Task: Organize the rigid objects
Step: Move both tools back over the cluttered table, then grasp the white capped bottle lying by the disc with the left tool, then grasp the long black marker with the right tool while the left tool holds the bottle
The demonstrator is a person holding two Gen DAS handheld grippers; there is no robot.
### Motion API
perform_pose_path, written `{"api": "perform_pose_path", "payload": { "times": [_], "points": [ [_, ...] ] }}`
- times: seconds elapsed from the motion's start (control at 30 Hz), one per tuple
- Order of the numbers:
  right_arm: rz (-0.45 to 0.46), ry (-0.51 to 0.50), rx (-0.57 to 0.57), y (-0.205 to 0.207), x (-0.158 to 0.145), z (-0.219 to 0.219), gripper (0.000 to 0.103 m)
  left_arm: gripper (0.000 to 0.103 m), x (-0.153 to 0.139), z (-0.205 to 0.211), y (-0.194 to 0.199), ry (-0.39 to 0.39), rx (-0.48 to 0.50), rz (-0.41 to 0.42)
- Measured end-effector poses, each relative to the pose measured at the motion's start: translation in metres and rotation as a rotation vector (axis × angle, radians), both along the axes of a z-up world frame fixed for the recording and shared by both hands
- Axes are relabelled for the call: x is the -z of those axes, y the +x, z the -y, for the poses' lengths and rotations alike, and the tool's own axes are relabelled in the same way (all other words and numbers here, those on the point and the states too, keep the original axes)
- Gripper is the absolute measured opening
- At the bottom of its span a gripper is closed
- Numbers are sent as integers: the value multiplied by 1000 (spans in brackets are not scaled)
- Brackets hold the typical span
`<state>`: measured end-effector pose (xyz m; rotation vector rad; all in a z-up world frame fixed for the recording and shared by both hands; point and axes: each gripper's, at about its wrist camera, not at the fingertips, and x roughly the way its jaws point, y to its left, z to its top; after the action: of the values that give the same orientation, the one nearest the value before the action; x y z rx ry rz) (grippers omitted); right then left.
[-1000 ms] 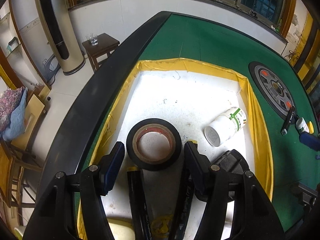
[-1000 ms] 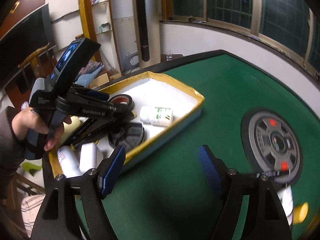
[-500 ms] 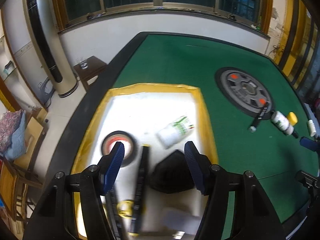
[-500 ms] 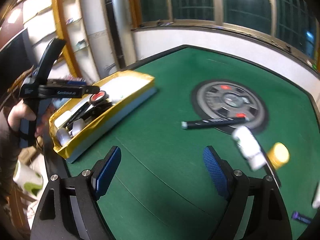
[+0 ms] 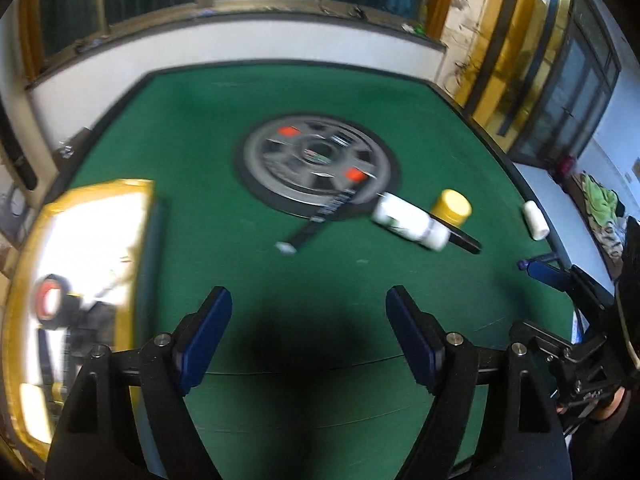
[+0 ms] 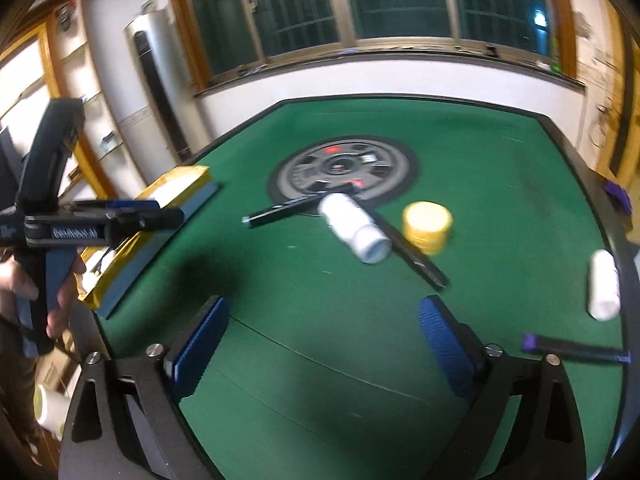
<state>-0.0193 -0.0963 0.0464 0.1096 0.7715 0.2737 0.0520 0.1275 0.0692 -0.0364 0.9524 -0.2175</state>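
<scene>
My left gripper (image 5: 309,304) is open and empty above bare green felt. My right gripper (image 6: 326,314) is open and empty too. A white bottle (image 5: 410,222) (image 6: 354,228) lies on its side in front of both, beside a yellow round tub (image 5: 450,208) (image 6: 427,224) and two black pens (image 5: 320,216) (image 6: 286,210). A yellow-rimmed white box (image 5: 86,216) (image 6: 180,186) at the left holds a black tape roll (image 5: 50,306) and other items. A small white bottle (image 5: 535,220) (image 6: 603,284) lies at the right table edge.
A grey weight plate (image 5: 318,162) (image 6: 344,168) lies flat at the table's middle. A purple-tipped dark pen (image 6: 572,346) lies near the right edge. The left gripper (image 6: 100,228) shows in the right wrist view, over the box's near corner. The table has a black raised rim (image 5: 532,196).
My left gripper has swung right, away from the box and tape roll, and now faces the felt and loose items. My right gripper has also turned right toward the bottle and tub.
</scene>
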Motion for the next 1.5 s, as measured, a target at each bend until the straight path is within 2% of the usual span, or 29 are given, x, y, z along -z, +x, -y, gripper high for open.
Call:
{"api": "perform_pose_path", "payload": {
  "times": [0.17,0.33,0.57,0.6,0.7,0.9,1.0,1.17,1.33,1.5],
  "points": [
    [-2,26,80,-10,2,35,94,80,11,51,24,-81,3,-58],
    [-17,47,123,-16,6,59,94,79,20,86,56,-103,-34,-90],
    [-11,70,137,-21,8,75,94,79,41,117,90,-30,-104,-113],
    [-11,74,138,-20,9,76,94,76,44,119,92,-20,-110,-119],
    [-16,85,135,-21,10,79,94,69,53,120,97,5,-112,-134],
    [-10,80,120,-22,7,77,94,55,59,113,100,-81,-113,-149],
    [-15,82,116,-18,8,74,94,54,60,106,94,-108,-90,-153],
    [-41,97,88,-8,10,69,94,54,56,89,77,-81,-51,-162],
    [-44,44,32,8,5,56,94,53,54,66,52,-53,38,-178],
    [-57,-24,-72,36,1,36,90,53,51,53,20,41,143,-155]
  ]
}}
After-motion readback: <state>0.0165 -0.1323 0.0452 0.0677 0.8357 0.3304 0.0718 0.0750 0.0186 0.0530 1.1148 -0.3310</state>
